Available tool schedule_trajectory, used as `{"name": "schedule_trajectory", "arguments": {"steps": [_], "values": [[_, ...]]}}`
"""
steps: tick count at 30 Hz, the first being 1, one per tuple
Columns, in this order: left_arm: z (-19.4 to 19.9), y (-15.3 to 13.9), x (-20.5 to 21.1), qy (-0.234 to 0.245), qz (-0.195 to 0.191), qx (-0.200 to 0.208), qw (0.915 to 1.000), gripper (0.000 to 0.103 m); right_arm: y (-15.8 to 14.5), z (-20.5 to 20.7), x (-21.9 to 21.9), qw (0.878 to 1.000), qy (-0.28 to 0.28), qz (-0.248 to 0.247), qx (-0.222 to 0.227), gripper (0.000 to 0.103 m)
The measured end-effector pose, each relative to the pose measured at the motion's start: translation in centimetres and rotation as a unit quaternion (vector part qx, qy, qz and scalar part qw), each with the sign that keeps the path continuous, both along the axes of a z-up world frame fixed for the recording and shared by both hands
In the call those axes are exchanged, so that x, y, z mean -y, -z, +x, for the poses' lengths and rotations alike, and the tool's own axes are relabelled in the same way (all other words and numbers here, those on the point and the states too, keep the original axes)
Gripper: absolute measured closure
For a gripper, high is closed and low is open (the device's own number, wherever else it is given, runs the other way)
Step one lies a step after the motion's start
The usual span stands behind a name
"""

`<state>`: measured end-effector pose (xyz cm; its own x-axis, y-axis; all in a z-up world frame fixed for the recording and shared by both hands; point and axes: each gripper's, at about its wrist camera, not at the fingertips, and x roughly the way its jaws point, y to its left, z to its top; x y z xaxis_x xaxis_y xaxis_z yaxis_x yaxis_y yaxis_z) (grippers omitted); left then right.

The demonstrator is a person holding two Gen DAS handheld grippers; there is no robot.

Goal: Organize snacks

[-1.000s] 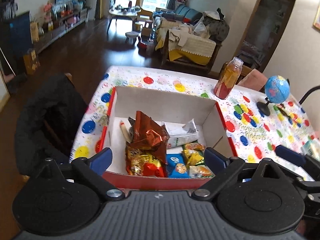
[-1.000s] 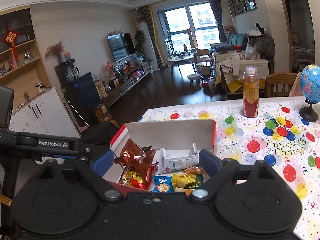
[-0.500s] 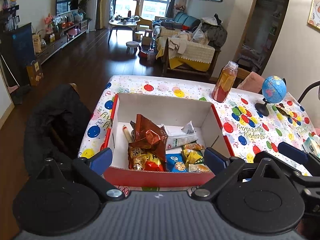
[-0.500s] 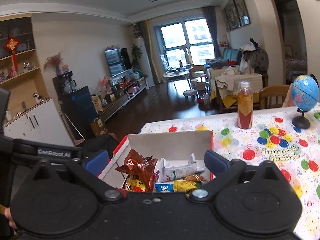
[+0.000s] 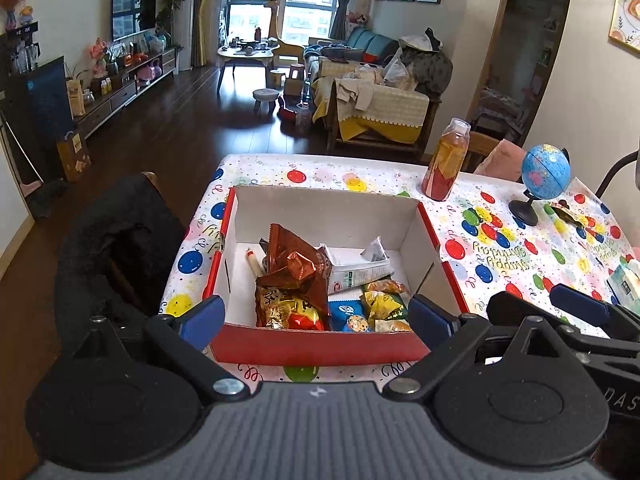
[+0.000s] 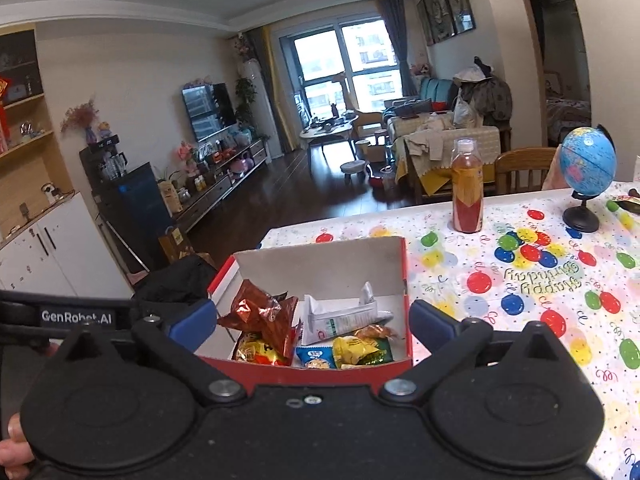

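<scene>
Both my left gripper (image 5: 316, 316) and right gripper (image 6: 313, 322) hang wide open and empty above the snack box (image 5: 320, 346), so I think packing is nearly done and next I look for any snack left out.

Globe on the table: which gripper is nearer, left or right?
Right. The right gripper sits over the box's right side, toward the globe. The left gripper is at the box's near wall, farther left. Both open, holding nothing.

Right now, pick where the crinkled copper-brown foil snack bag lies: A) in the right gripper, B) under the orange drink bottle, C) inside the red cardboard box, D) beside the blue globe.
C: the copper-brown foil snack bag rests atop other packets inside the red cardboard box; both grippers stand open and empty.
</scene>
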<state>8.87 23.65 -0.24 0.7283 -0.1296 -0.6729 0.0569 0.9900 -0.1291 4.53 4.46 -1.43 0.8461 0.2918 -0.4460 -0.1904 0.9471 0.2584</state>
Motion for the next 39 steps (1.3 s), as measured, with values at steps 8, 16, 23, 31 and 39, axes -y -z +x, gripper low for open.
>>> {"name": "schedule_trajectory", "arguments": {"steps": [8, 16, 23, 31, 39], "values": [[-0.4, -0.1, 0.2, -0.001, 0.003, 0.006, 1.0000, 0.004, 0.1, 0.0, 0.1, 1.000, 0.015, -0.007, -0.005, 0.000], [-0.6, -0.3, 0.3, -0.003, 0.006, 0.009, 0.9999, 0.004, 0.0, -0.2, -0.1, 1.000, 0.014, -0.012, -0.002, 0.001], [-1.1, -0.9, 0.4, -0.002, 0.009, 0.021, 0.9997, 0.004, -0.3, -0.3, 0.2, 0.999, 0.032, -0.017, 0.001, 0.001], [-1.8, -1.4, 0.7, 0.003, 0.018, 0.046, 0.9988, 0.004, -0.7, -0.4, 0.7, 0.998, 0.053, -0.023, 0.012, 0.002], [-2.2, -1.7, 0.6, 0.003, 0.020, 0.055, 0.9983, 0.004, -0.8, -0.4, 0.6, 0.998, 0.052, -0.030, 0.014, 0.002]]}}
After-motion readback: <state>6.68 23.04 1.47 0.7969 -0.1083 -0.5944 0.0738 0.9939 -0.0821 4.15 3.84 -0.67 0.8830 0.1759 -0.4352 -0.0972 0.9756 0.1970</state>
